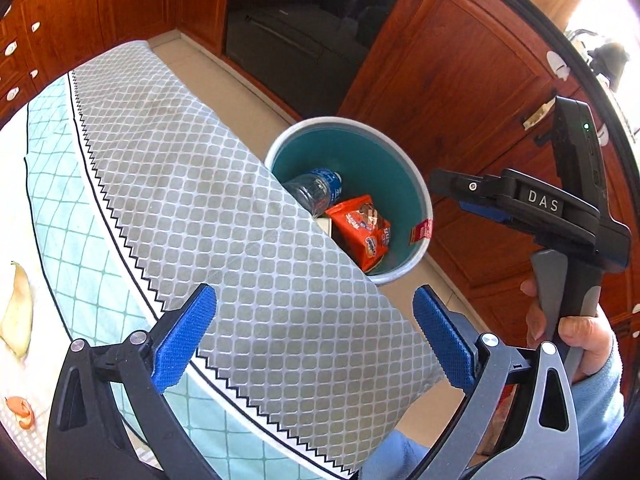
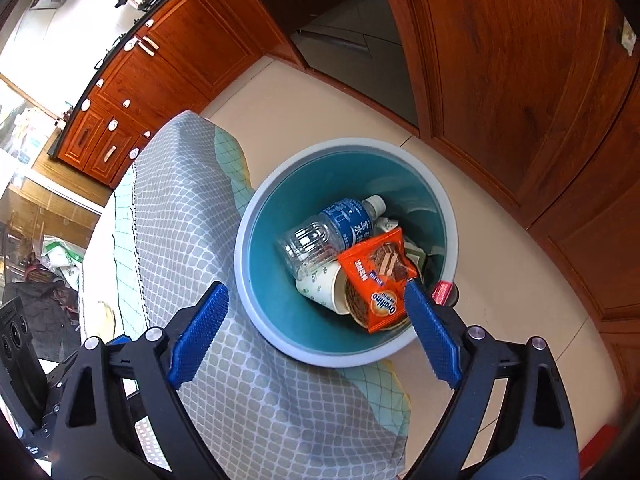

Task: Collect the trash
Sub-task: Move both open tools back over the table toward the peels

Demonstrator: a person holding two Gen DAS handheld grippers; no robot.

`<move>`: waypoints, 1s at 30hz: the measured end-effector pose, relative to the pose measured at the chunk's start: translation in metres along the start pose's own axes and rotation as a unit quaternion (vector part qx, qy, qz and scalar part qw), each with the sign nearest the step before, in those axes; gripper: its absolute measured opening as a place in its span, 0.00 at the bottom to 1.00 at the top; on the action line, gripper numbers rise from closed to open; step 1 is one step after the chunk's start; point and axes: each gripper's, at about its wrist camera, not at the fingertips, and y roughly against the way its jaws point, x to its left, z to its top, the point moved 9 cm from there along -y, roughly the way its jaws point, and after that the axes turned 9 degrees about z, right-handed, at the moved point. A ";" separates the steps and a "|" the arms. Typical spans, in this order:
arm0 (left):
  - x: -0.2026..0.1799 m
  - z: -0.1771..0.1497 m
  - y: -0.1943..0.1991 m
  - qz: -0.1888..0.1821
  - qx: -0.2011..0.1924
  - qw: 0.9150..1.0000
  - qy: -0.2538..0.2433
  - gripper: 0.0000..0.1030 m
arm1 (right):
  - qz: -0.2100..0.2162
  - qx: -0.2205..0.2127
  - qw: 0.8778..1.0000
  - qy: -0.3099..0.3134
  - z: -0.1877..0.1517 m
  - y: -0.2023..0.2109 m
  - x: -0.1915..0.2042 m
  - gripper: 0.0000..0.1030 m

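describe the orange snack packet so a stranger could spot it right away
Find the round bin with the teal inside, on the floor beside the cloth-covered table. Among its trash, the orange snack packet lies on top, beside a clear bottle and paper cup; it alone is bright orange.

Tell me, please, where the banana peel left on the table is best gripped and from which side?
Grip the banana peel across its narrow middle, coming from above. It lies flat and long on the tablecloth, so a claw closing across its width should catch it; the left claw is open and empty.
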 end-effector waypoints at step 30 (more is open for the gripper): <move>0.166 -0.082 0.057 0.053 -0.039 0.987 0.150 0.96 | 0.023 0.047 0.986 0.159 -0.066 -0.044 0.166 0.87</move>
